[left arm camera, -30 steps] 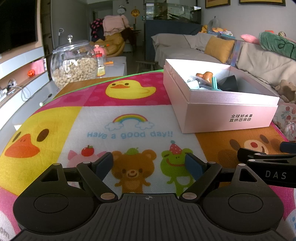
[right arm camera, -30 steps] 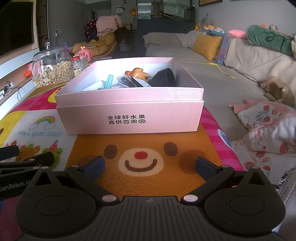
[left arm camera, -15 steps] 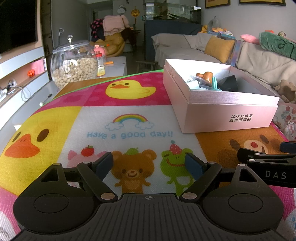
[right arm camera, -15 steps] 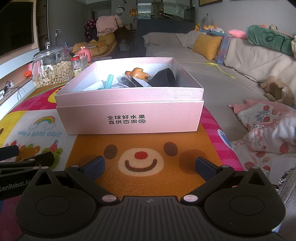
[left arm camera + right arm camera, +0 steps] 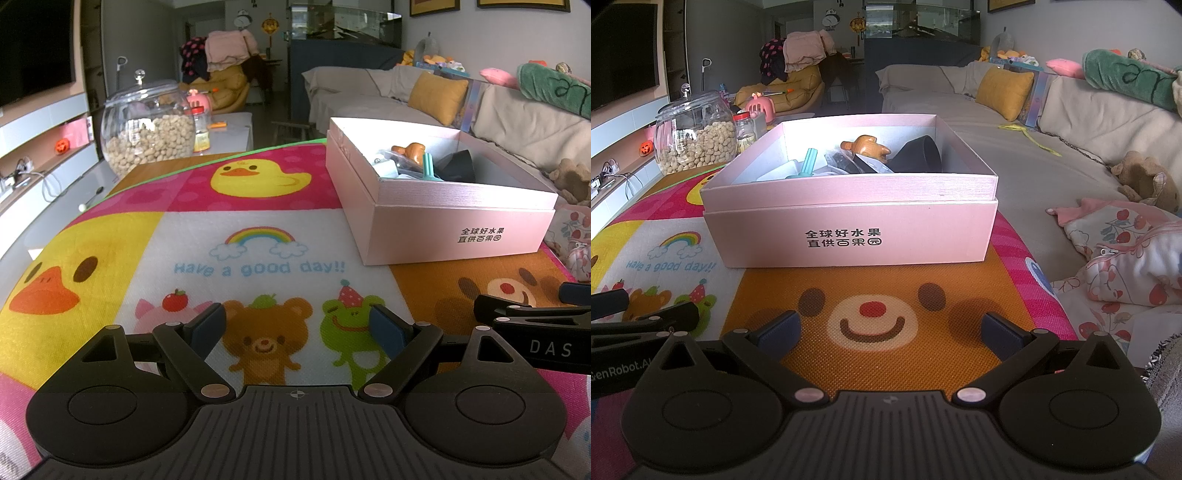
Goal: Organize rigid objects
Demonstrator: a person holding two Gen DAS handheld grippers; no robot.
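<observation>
1. Pink card is the landmark here: the open, square pink cardboard box with black printed characters (image 5: 849, 236) sits on the bright cartoon-printed play mat (image 5: 871, 325) that covers the desk. The rigid things already lie inside it: a brown wooden animal-shaped figure (image 5: 866, 146), a teal plastic stick-like piece (image 5: 808, 162) and a black cup-like object (image 5: 921, 155), piled toward the far half of the box.

2. The right tool (image 5: 890, 328) hovers low over the mat just in front of the box, its jaws spread wide and holding nothing. The left tool (image 5: 297, 325) sits in front of the box and off to its left, also spread wide and empty.

3. No loose item shows on the mat around the box, so I judge the sorting close to done or between picks.

4. Risk: reaching into the box from this low angle could catch the near wall and shove or tip the light card box, since nothing pins it down.

5. Risk: the pile inside is jumbled; gripping one piece could drag a neighbour over the rim.

6. Risk: the two tools are near each other in front of the box, so a crossing move could knock them together.

7. Risk: the round clear glass jar of nuts (image 5: 147, 129) stands beyond the box's left side, at the desk's far end; a wide left sweep could strike it.
</observation>
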